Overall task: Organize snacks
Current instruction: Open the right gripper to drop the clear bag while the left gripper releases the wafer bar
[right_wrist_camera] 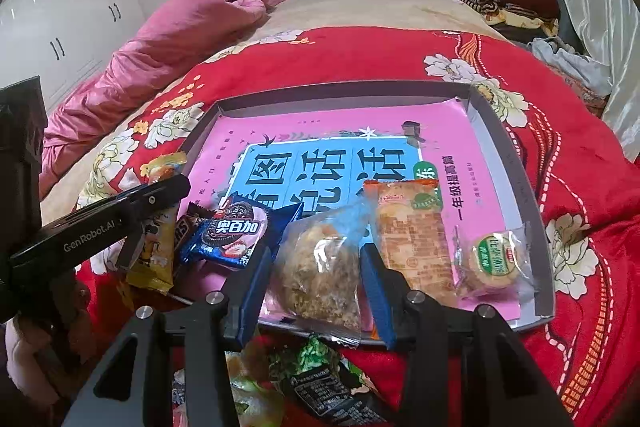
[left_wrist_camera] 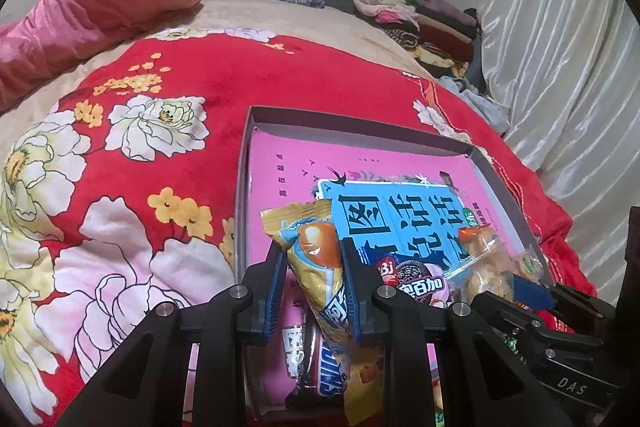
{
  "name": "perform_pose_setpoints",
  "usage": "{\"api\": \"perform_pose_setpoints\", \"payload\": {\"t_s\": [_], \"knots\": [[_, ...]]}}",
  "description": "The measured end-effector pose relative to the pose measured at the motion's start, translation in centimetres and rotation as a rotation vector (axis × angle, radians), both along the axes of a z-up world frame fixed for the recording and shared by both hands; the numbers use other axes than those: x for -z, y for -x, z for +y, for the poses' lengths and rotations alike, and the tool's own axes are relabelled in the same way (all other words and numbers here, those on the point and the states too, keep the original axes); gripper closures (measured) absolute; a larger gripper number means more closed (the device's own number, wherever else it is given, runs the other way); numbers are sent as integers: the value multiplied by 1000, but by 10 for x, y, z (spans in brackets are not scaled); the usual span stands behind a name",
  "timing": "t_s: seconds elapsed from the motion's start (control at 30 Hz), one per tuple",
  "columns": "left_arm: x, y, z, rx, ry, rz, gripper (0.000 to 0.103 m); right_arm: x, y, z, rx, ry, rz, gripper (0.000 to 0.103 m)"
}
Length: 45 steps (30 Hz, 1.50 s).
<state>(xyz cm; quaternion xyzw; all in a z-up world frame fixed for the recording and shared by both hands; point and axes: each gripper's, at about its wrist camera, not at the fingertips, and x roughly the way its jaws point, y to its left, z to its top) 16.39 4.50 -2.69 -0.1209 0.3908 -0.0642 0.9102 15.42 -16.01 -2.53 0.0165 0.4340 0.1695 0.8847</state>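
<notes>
My left gripper is shut on a yellow snack packet and holds it upright over the near left corner of a shallow grey box lined with a pink and blue book cover. My right gripper is shut on a clear bag of crumbly brown pastry at the box's near edge. Inside the box lie a blue Oreo packet, a Snickers bar, an orange cracker pack and a round green-labelled cake. In the right wrist view the left gripper shows at the left with the yellow packet.
The box rests on a red floral bedspread. Several loose snack packets lie on the bed below my right gripper. A pink quilt is bunched at the far left, folded clothes are piled at the far right, and a white curtain hangs along the right.
</notes>
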Motion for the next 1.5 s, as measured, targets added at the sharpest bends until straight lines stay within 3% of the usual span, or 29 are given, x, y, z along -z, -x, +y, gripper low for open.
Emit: {"api": "perform_pose_setpoints", "payload": {"t_s": [0.37, 0.53, 0.87, 1.13, 1.5], "knots": [[3, -2, -4, 19, -16, 39, 73, -4, 5, -5, 16, 4, -2, 56], [4, -4, -3, 25, -8, 62, 65, -6, 7, -7, 20, 6, -7, 54], [2, -4, -4, 35, -19, 78, 60, -11, 8, -16, 44, -15, -8, 48], [0, -1, -8, 51, -29, 80, 50, -15, 11, -23, 64, -15, -12, 48], [-2, -1, -6, 47, -22, 91, 45, -18, 14, -23, 61, -9, -14, 46]]}}
